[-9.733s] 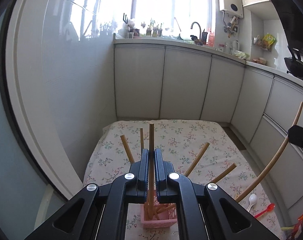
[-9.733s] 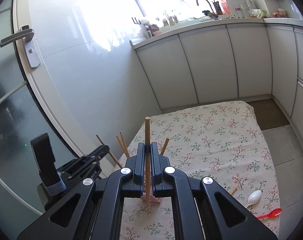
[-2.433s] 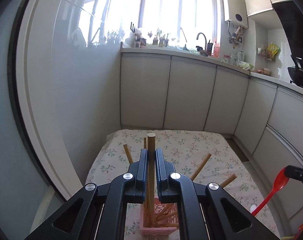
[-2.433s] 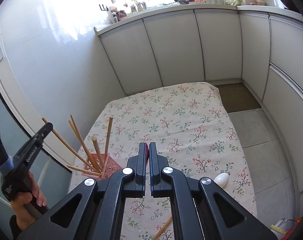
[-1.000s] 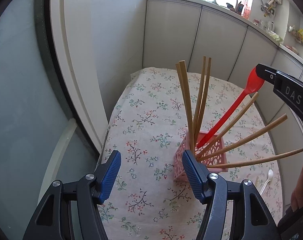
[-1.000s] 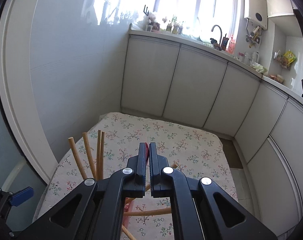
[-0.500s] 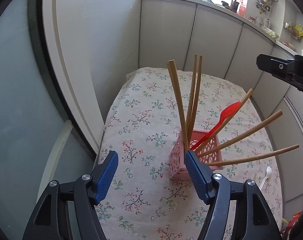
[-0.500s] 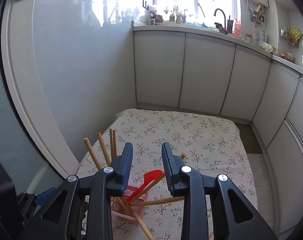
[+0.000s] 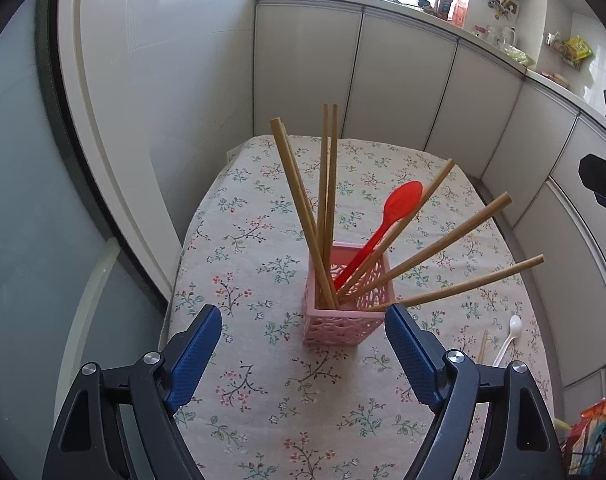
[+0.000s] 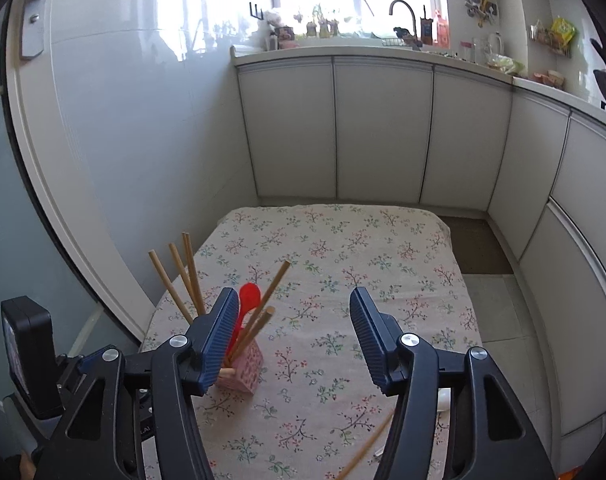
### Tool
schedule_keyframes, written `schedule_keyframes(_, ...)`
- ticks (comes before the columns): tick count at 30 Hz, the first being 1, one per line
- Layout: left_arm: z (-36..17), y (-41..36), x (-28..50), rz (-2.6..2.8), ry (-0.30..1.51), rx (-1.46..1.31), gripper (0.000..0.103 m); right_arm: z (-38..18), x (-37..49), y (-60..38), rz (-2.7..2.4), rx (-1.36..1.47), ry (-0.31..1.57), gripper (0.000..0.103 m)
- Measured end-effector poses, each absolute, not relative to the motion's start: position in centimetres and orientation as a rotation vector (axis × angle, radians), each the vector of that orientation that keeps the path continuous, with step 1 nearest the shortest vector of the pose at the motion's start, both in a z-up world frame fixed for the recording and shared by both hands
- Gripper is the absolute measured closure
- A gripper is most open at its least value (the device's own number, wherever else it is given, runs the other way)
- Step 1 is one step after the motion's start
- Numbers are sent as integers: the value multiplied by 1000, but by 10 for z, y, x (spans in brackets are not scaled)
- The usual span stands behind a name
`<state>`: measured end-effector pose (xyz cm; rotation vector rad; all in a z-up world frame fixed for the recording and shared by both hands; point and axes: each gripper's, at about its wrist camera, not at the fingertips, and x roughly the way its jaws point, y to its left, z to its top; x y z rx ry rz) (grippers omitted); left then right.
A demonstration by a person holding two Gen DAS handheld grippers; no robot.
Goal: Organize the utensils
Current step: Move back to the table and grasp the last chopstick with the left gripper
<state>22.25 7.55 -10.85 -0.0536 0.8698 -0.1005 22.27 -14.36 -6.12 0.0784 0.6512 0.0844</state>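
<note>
Both jaws have just opened and hold nothing; a careless reach for the white spoon (image 9: 510, 336) could tip the leaning-stick-laden basket (image 9: 345, 322).

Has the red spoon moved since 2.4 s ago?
Yes. The red spoon was near the tablecloth's right edge; now it stands bowl-up in the pink basket, among the chopsticks.

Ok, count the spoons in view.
2. A red spoon stands in the pink basket among the chopsticks; a white spoon lies on the tablecloth to its right. Others may lie out of frame.
</note>
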Motion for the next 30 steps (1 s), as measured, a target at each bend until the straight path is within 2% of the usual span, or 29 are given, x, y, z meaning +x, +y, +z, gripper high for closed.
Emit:
schedule_keyframes(8,-111,52,215,-129,888,-14,16,-88,209,-192,37,148,740,32)
schedule_keyframes(18,-126,-5,203,-230,921,121,16,-139,214,-247,-19,255,932,31)
schedule_keyframes(30,-175,-83,213,-366,1068,218,16,-193,214,-310,-73,374,1095,31)
